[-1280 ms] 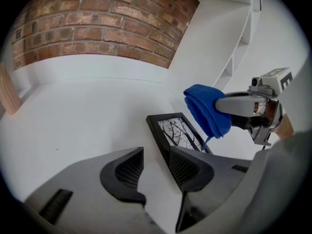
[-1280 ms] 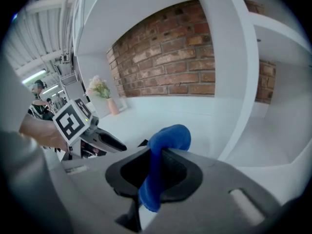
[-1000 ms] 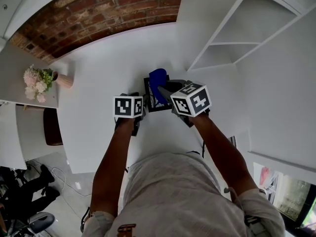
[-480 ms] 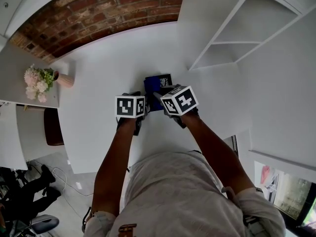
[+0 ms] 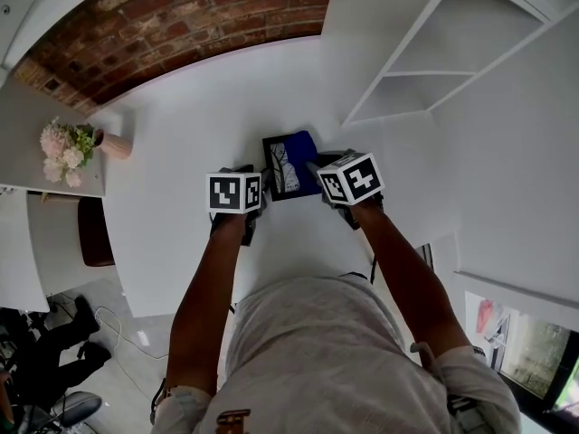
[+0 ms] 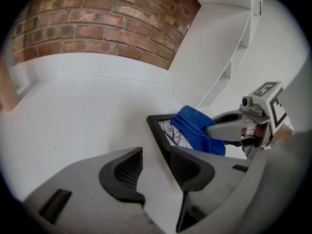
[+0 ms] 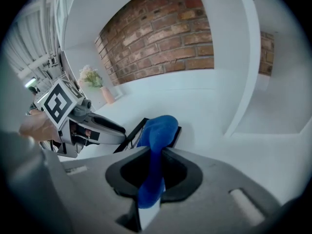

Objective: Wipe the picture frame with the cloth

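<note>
A black picture frame (image 5: 282,172) with a leaf print lies on the white table (image 5: 190,134). A blue cloth (image 5: 304,152) rests on its right part, and my right gripper (image 7: 155,162) is shut on the cloth's (image 7: 158,128) near end. The left gripper view shows the frame (image 6: 168,130) with the cloth (image 6: 197,128) bunched over its far side and the right gripper's fingers (image 6: 229,130) on it. My left gripper (image 6: 156,155) stands at the frame's near left edge. Its jaws are apart; the frame's edge runs beside the right-hand one, and bare table shows in the gap.
A vase of pink flowers (image 5: 68,147) stands on a side surface at the far left. White shelving (image 5: 452,52) rises at the right and a brick wall (image 5: 181,25) backs the table. A dark seat (image 5: 92,233) and the floor lie left of the table's near edge.
The right gripper has carried the cloth across the frame, first to its left side and now back to its right side. The left gripper and the frame have stayed put.
</note>
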The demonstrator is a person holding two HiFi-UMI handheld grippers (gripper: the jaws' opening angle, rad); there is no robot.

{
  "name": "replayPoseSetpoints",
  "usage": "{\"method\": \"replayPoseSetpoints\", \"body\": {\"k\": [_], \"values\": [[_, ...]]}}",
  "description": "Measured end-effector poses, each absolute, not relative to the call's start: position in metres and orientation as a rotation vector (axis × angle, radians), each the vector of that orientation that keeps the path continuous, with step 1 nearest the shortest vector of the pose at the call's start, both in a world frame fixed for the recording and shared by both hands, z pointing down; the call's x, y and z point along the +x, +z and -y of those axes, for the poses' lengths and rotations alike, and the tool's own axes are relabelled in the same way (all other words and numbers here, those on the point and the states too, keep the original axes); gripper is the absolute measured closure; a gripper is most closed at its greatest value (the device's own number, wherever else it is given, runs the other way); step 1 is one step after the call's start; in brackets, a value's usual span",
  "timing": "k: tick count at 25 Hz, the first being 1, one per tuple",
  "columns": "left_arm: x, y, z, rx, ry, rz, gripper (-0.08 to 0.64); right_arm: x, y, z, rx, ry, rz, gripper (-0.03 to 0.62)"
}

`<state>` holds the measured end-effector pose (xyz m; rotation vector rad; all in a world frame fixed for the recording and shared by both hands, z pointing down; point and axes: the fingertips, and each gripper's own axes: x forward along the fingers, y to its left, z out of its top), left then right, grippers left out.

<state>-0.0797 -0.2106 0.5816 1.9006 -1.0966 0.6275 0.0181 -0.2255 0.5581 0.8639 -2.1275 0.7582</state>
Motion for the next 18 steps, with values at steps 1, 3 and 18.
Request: {"method": "replayPoseSetpoints", "body": {"k": [1,3,18], "values": [[-0.080,0.582,0.210,1.900,0.628,1.097,0.387,0.024,0.558,0.225,0.875,0.761,2.123,0.543],[-0.080,0.582,0.210,1.901,0.627,1.098,0.387,0.035,0.556,0.225,0.896,0.759,2.115,0.543],[-0.080,0.582,0.210,1.903,0.624,1.101,0.387,-0.007,0.488,0.196,0.910,0.793,2.336,0.543]]}}
